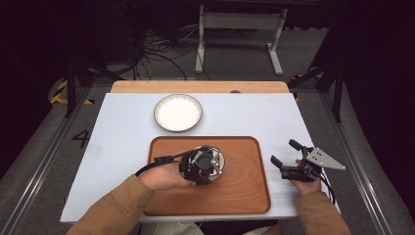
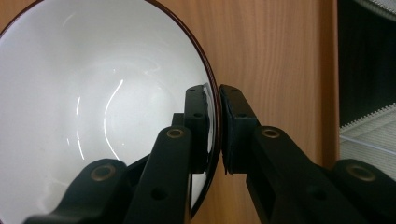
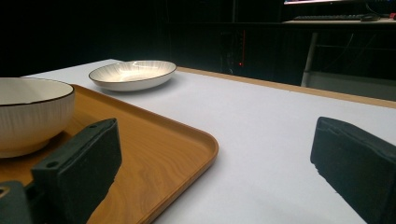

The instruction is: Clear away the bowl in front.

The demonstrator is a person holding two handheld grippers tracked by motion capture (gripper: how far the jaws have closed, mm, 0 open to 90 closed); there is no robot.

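A white bowl [image 1: 220, 161] with a dark rim sits on the wooden tray [image 1: 244, 188], left of the tray's middle. My left gripper [image 1: 209, 164] reaches in from the left and is shut on it. In the left gripper view the two pads pinch the bowl's [image 2: 102, 93] rim, one inside and one outside, at my left gripper [image 2: 217, 100]. My right gripper [image 1: 284, 152] rests open over the white tabletop just right of the tray, holding nothing. In the right gripper view my right gripper [image 3: 215, 154] faces the bowl [image 3: 32, 114] on the tray [image 3: 154, 140].
A shallow white plate [image 1: 177, 112] with a dark rim stands on the table behind the tray, also seen as the plate [image 3: 133, 72]. A wooden strip [image 1: 195, 86] runs along the table's far edge. Beyond it are cables and a metal stand on the floor.
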